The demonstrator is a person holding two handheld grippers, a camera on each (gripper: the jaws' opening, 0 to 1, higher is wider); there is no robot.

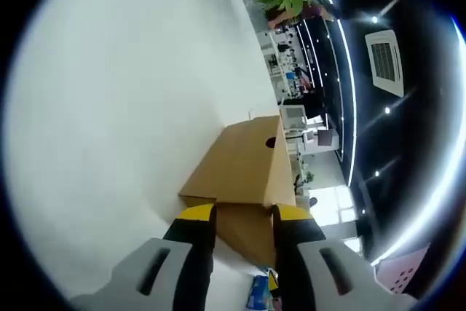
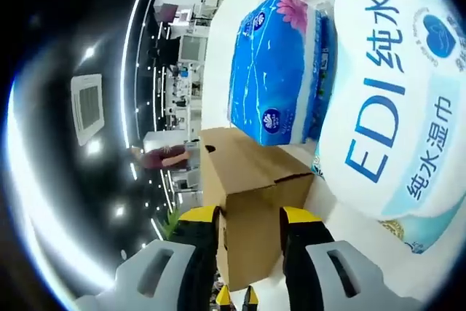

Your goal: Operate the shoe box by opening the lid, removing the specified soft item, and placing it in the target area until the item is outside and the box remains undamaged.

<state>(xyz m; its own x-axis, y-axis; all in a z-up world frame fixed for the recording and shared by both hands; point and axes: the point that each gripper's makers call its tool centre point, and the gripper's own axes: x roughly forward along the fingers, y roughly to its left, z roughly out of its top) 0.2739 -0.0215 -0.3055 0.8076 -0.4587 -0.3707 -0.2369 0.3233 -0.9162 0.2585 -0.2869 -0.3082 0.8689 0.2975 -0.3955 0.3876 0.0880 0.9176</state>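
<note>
Cardboard shoe box (image 1: 244, 172) sits closed on a white table (image 1: 124, 107), just beyond the left gripper (image 1: 244, 216) and right gripper (image 2: 249, 216). Both jaws stand apart, holding nothing. Lid opening appears next, needing an edge grip.

Bright indoor light from ceiling strip lights (image 1: 348, 71) and spots, streaking into curved glare lines. White table (image 1: 124, 107) blown out, near featureless. Strong fisheye bending at edges. Wet-wipes pack (image 2: 393, 100) close, slightly soft; far background small and blurry.
</note>
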